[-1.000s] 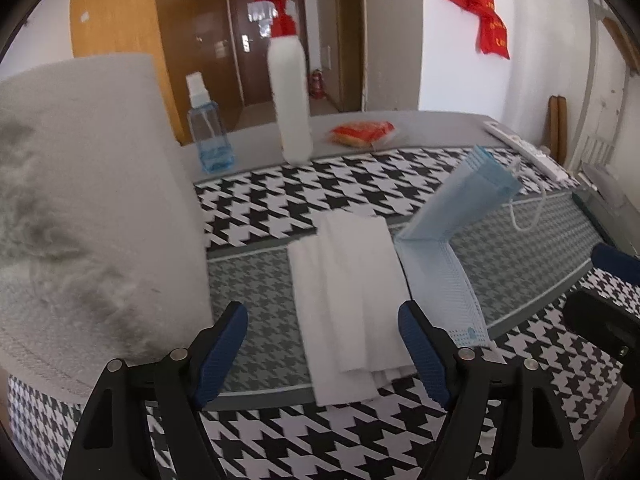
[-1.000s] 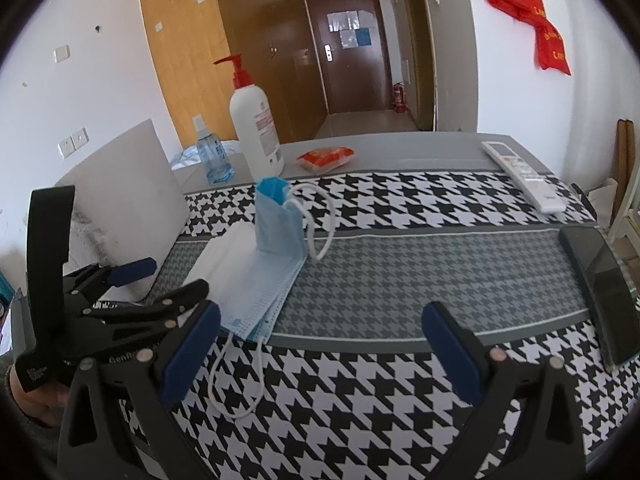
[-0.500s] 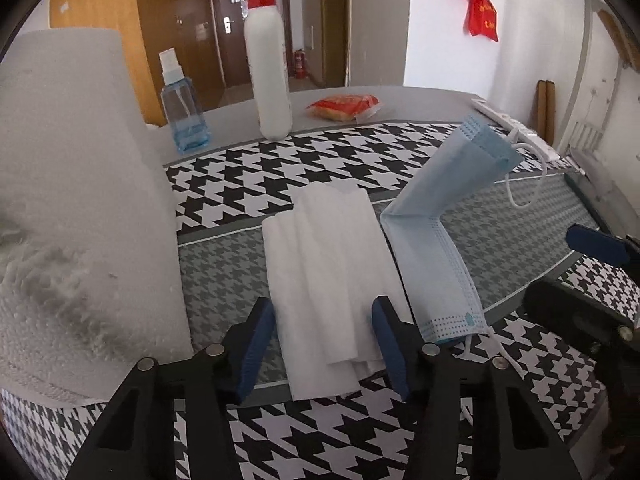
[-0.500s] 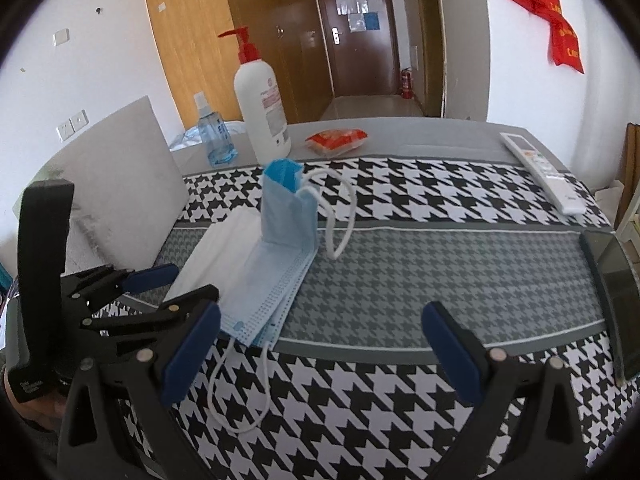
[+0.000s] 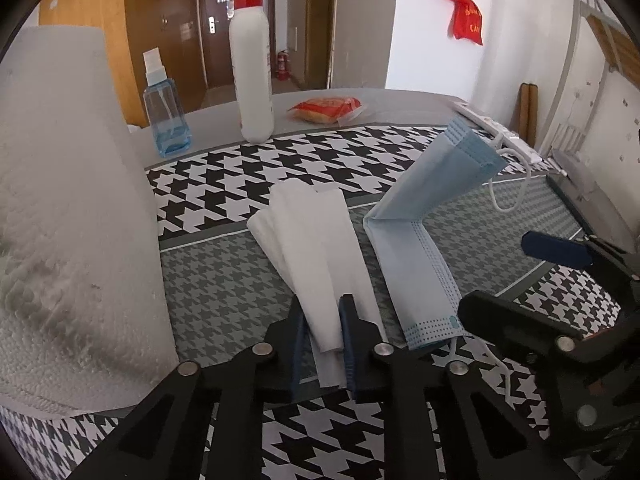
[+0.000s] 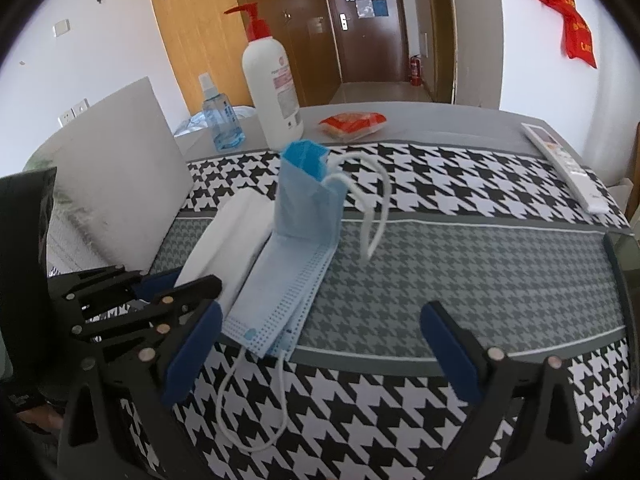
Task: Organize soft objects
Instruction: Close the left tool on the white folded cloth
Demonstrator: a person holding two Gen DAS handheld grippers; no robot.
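Seen from the left wrist, the left gripper (image 5: 323,340) is closing its jaws on the near end of the folded white tissue (image 5: 316,240), which lies on the houndstooth tablecloth (image 5: 224,280) beside a bent blue face mask (image 5: 416,240). From the right wrist, the right gripper (image 6: 316,352) stands wide apart over the cloth, gripping nothing; the mask's near end seems just beside its left finger.

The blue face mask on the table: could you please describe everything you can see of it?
The blue face mask looks like thin pleated non-woven fabric, pale blue with dotted seams along its short edge. It is bent: its near half lies flat on the houndstooth tablecloth, its far half stands up. White ear loops hang from both ends. It lies beside the folded white tissue; neither hand-held gripper touches it.
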